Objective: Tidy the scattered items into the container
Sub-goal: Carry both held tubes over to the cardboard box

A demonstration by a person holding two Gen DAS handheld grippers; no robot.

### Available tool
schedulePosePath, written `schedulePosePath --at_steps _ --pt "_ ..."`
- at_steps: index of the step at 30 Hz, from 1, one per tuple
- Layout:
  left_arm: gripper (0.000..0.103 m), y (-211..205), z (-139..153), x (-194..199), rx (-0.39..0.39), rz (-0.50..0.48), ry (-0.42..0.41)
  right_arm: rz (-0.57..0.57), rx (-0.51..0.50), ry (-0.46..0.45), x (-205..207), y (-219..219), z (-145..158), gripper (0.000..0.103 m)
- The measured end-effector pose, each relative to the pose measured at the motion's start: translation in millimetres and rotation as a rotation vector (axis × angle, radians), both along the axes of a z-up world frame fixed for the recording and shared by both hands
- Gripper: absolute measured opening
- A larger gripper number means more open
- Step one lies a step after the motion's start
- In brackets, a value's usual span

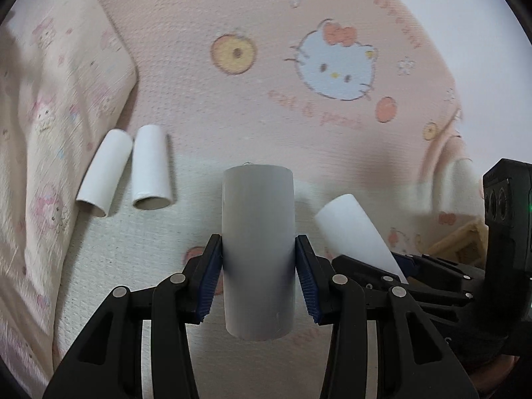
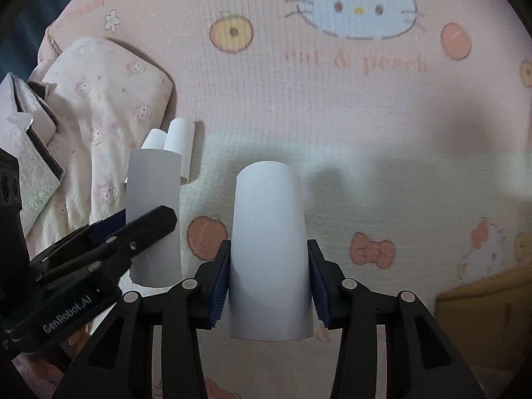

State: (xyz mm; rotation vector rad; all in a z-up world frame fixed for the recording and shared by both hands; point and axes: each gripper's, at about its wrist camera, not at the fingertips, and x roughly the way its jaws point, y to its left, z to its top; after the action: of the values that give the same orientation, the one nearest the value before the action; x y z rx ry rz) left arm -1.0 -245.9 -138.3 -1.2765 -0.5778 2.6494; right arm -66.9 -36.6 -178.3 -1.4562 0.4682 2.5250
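**Both grippers loaded, one tube each**

My left gripper [image 1: 258,277] is closed on a grey tube [image 1: 258,249], pads pressed against both sides. My right gripper [image 2: 270,277] clamps a white tube [image 2: 270,249] likewise. Two loose tubes [image 1: 128,169] lie on the blanket [image 1: 266,106] beside the pillow [image 1: 56,99] at its left edge.

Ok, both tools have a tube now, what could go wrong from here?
The left tool and right tool sit close together, so they could knock each other's cardboard tube. Hollow tubes may crush under a tight squeeze. Two more tubes remain on the blanket.
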Motion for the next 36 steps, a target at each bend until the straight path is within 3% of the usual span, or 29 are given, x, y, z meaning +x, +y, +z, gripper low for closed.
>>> schedulePosePath --at_steps 9,14,19,23,29,36 --pt "0.047 29 26 8 0.017 -0.108 0.048 -0.119 -0.074 0.053 44 26 24 0.041" --pt "0.047 56 41 14 -0.010 -0.176 0.080 -0.150 0.008 0.100 65 27 44 0.041" --pt "0.047 78 58 23 0.015 -0.241 0.083 -0.192 -0.013 0.161 89 33 64 0.041" --pt "0.047 96 76 34 -0.033 -0.277 0.136 -0.213 0.016 0.194 109 35 82 0.041" --pt "0.047 125 93 42 -0.038 -0.342 0.172 -0.301 -0.118 0.247 140 51 97 0.041" --pt "0.048 164 109 50 -0.061 -0.451 0.215 -0.355 -0.081 0.305 173 65 120 0.041"
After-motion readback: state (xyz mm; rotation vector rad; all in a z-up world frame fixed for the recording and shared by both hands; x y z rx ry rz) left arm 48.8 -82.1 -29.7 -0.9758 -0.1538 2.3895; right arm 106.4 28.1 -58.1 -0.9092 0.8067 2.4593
